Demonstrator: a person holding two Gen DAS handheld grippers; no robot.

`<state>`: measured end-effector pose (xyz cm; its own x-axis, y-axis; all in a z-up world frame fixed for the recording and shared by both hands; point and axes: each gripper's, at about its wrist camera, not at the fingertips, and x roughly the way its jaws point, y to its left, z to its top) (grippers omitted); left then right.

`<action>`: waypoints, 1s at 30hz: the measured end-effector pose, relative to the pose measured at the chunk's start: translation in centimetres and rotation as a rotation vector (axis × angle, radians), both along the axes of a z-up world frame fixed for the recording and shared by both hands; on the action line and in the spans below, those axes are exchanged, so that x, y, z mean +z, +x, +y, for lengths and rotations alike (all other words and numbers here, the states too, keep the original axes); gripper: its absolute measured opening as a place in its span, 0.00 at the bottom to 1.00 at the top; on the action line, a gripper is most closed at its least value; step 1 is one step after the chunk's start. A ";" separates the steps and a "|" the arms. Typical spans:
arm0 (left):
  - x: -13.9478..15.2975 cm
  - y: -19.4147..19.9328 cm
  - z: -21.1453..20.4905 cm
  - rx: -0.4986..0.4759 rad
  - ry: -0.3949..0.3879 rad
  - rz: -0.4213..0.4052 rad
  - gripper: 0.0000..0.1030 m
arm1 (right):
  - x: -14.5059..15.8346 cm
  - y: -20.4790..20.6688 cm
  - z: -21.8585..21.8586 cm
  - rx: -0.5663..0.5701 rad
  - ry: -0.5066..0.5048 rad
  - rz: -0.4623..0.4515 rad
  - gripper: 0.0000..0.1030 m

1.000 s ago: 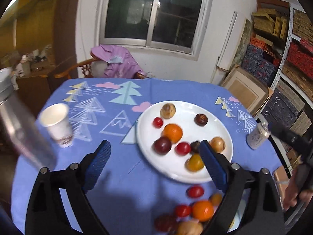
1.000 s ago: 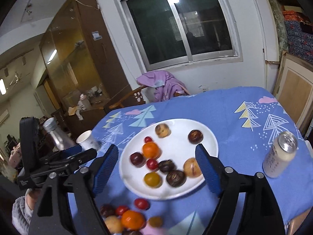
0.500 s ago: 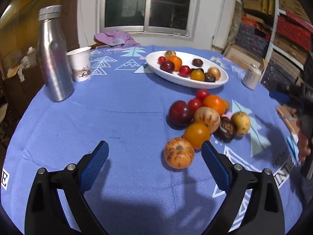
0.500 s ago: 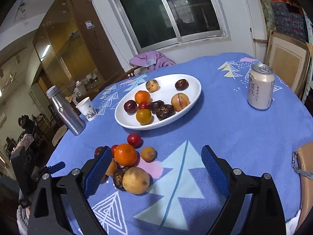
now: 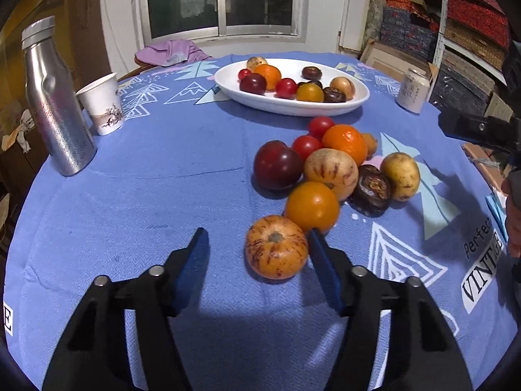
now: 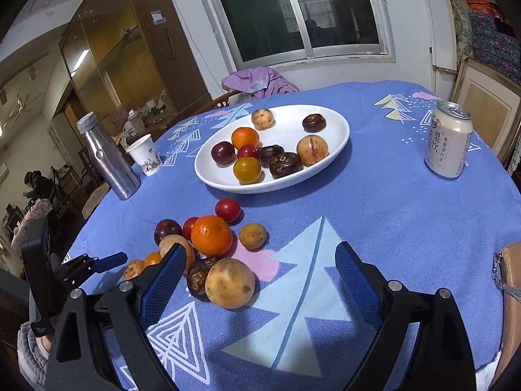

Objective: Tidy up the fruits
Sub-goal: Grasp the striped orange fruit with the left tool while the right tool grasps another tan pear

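A white oval plate (image 5: 293, 106) (image 6: 338, 133) holds several fruits on the blue tablecloth. Nearer me lies a loose pile: a dark plum (image 5: 277, 164), an orange (image 5: 345, 142) (image 6: 211, 235), a yellow-orange tomato (image 5: 312, 207), a tan potato-like fruit (image 5: 400, 176) (image 6: 230, 282) and others. My left gripper (image 5: 257, 244) is open, low over the cloth, and its fingers flank a striped orange fruit (image 5: 276, 251) without closing on it. My right gripper (image 6: 260, 270) is open and empty, just behind the tan fruit.
A steel bottle (image 5: 53, 97) (image 6: 107, 158) and a paper cup (image 5: 101, 104) (image 6: 145, 154) stand at the left. A drink can (image 5: 412, 89) (image 6: 448, 140) stands at the right. A chair with purple cloth (image 6: 257, 79) is behind the table.
Both grippers have dropped lower and drawn back toward the loose pile. The left gripper has narrowed and now brackets the striped orange fruit. The right gripper has come up to the tan fruit.
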<state>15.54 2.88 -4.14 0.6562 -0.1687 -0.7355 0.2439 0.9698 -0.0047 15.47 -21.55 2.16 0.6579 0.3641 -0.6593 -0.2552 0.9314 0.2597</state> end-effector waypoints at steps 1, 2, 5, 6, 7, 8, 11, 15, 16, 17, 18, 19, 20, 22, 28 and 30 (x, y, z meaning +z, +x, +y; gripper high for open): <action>0.0 0.0 -0.2 -0.008 0.002 -0.002 0.59 | -0.1 0.0 0.1 0.003 -0.003 0.002 0.91; 0.0 0.0 -0.3 -0.012 0.001 0.000 0.59 | -0.1 0.0 0.2 0.005 -0.007 0.004 0.91; -0.3 0.4 -0.3 -0.025 -0.019 0.025 0.55 | -0.3 -0.1 0.5 0.015 -0.014 0.009 0.91; -0.4 0.5 -0.2 -0.032 -0.032 0.034 0.51 | -0.4 -0.1 0.6 0.024 -0.019 0.011 0.91; -0.4 0.5 -0.2 -0.036 -0.040 0.038 0.43 | -0.4 -0.2 0.8 0.032 -0.023 0.011 0.91; -0.5 0.6 -0.1 -0.040 -0.046 0.045 0.39 | -0.4 -0.4 1.0 0.044 -0.029 0.009 0.91; -0.4 0.2 0.1 -0.038 -0.065 0.042 0.38 | -0.6 -0.6 1.8 0.090 -0.037 0.024 0.91; 0.0 -0.1 0.8 -0.017 -0.086 0.028 0.38 | -1.5 -0.4 2.3 0.133 -0.002 0.083 0.87; 0.0 -0.1 0.9 -0.010 -0.084 0.026 0.38 | -1.8 -0.2 2.3 0.137 0.009 0.100 0.83; 0.0 -0.1 0.9 -0.007 -0.084 0.025 0.38 | -2.1 0.0 2.3 0.139 0.020 0.116 0.82; 0.0 -0.1 1.0 -0.007 -0.083 0.026 0.38 | -2.5 0.3 2.3 0.137 0.035 0.134 0.80; 0.0 -0.1 0.9 -0.008 -0.081 0.026 0.38 | -2.8 0.4 2.2 0.135 0.051 0.151 0.77; 0.0 -0.1 0.8 -0.010 -0.079 0.027 0.38 | -3.2 0.7 2.1 0.137 0.077 0.175 0.76; 0.0 -0.1 0.7 -0.014 -0.073 0.029 0.38 | -3.8 1.0 1.9 0.145 0.122 0.211 0.69; -0.2 0.0 0.6 -0.019 -0.068 0.038 0.38 | -4.5 1.3 2.3 0.147 0.146 0.235 0.56; -0.2 0.0 0.6 -0.023 -0.065 0.038 0.38 | -4.6 1.4 2.4 0.140 0.136 0.230 0.54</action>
<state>15.58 3.44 -4.39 0.6232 -0.2315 -0.7470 0.2645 0.9613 -0.0772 16.84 -19.11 -2.40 0.4341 0.5360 -0.7241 -0.2989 0.8439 0.4455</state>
